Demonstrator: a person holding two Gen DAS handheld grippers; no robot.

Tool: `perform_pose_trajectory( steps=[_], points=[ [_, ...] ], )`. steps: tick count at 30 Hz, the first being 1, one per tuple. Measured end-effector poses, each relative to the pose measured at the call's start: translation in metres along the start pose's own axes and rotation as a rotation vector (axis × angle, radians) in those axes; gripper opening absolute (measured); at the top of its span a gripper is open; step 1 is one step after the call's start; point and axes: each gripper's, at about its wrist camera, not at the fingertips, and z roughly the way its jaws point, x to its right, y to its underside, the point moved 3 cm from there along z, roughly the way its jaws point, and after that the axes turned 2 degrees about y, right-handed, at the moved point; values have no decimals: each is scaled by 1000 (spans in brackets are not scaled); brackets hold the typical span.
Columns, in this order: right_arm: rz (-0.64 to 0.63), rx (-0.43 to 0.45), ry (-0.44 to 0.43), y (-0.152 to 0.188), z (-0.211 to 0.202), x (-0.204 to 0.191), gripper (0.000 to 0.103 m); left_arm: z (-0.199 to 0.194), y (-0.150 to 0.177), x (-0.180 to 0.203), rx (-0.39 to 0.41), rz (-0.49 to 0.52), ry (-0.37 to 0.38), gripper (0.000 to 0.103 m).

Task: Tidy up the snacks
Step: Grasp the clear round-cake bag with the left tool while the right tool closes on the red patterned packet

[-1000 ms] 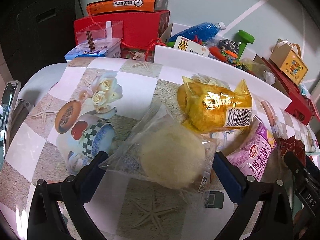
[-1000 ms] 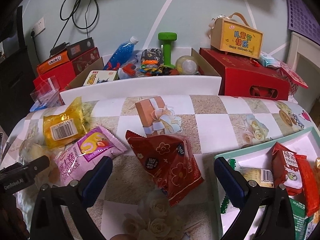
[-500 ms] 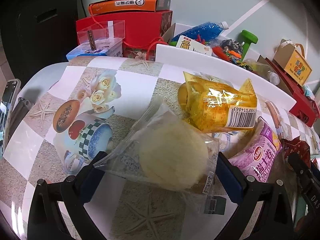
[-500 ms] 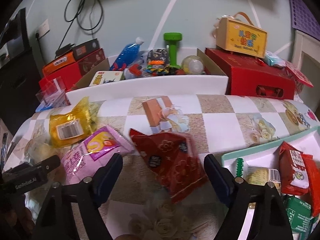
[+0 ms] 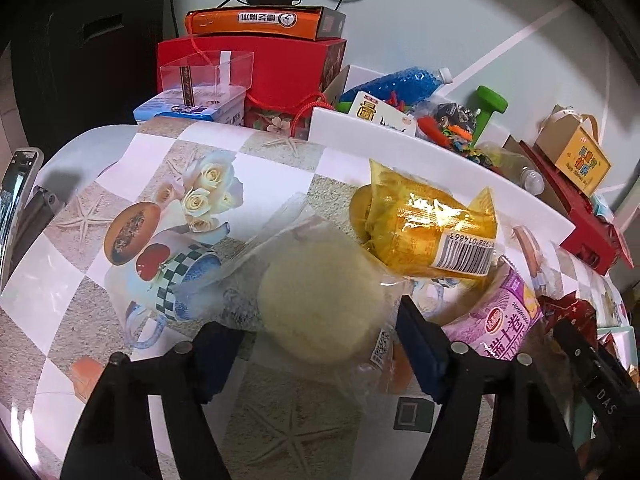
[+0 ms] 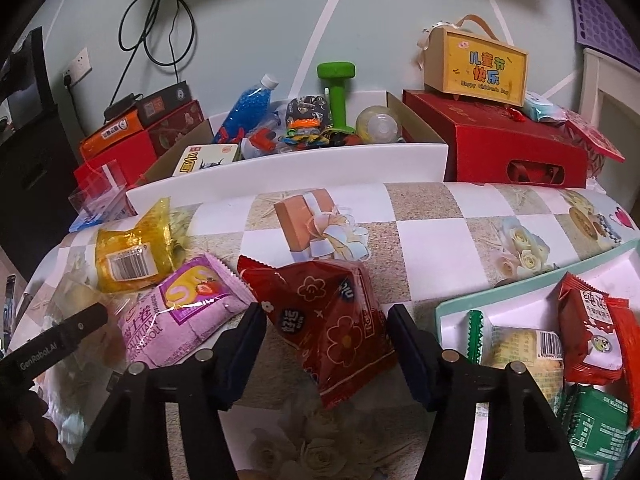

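I am closing my left tongs (image 5: 316, 344) around the bun (image 5: 320, 296) and my right tongs (image 6: 324, 344) around the red packet (image 6: 332, 320); both are half-open, not visibly pinching yet. I am squeezing gently, keeping centred.

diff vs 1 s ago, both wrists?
Both grippers have just been closing: left gripper fingers around the clear bun pack, right gripper fingers around the red pack. Yellow pack, purple pack and tray unchanged.
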Motion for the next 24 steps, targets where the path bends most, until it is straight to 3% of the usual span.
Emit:
perform_pose_trajectory(
  steps=[24],
  points=[
    [-4,56,-25,-6,-19,-3,53,-20,-5,-3,44,-36,37,66]
  ],
)
